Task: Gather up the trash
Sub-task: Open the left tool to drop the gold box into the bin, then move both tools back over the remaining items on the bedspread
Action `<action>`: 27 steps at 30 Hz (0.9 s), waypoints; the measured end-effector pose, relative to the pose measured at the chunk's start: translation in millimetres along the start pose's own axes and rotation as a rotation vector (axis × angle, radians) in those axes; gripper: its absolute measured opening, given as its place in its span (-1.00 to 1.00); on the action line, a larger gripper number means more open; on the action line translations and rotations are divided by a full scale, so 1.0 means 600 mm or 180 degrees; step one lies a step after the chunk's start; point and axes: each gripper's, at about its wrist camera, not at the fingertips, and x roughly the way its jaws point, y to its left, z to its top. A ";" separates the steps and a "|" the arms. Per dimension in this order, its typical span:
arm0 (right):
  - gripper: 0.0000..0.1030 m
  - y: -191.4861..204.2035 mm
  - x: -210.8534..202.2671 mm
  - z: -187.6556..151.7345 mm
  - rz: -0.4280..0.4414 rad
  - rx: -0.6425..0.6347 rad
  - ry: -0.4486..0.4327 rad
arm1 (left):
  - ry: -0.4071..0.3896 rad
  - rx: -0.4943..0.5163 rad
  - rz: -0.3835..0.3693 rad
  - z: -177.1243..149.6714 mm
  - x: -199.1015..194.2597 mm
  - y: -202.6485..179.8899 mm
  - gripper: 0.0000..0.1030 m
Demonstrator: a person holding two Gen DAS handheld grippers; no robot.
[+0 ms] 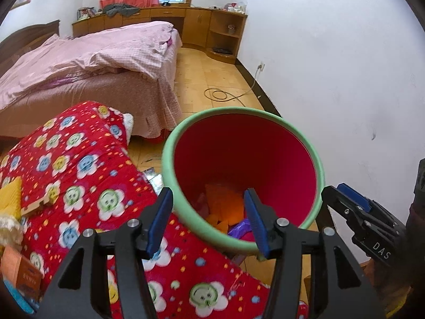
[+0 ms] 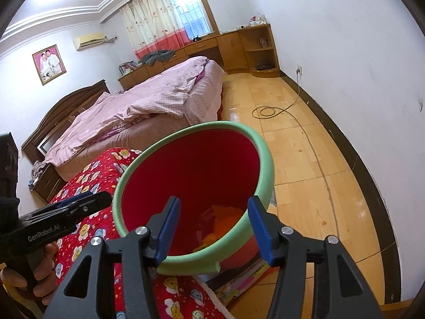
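A red trash bin with a green rim (image 1: 170, 143) stands on the floor beside a red flowered blanket (image 1: 79, 159). Orange scraps (image 1: 223, 202) and a purple wrapper (image 1: 240, 228) lie at its bottom. My left gripper (image 1: 207, 194) hovers over the bin's near rim, open, with nothing between its blue pads. My right gripper (image 2: 213, 202) hangs over the same bin (image 2: 265, 154), also open and empty, with the orange scraps (image 2: 225, 218) below it. Each gripper shows in the other's view: the right gripper (image 1: 345, 194) at the right edge, the left gripper (image 2: 87, 199) at the left, held by a hand.
On the blanket at the left lie a yellow textured piece (image 1: 10, 196), a wooden piece (image 1: 34, 207) and an orange box (image 1: 21, 273). A pink bed (image 1: 93, 61) stands behind. A coiled cable (image 1: 220, 94) lies on the wooden floor, and a white wall (image 1: 345, 79) is close on the right.
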 end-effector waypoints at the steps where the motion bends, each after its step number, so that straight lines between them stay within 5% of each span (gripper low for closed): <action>1: 0.14 0.003 -0.003 -0.001 0.0013 -0.0004 0.0000 | 0.0000 -0.0026 0.0004 -0.003 -0.006 0.003 0.08; 27: 0.33 0.123 -0.041 -0.059 0.0374 -0.0316 0.0158 | -0.0090 -0.0735 0.0351 -0.128 -0.146 0.144 0.09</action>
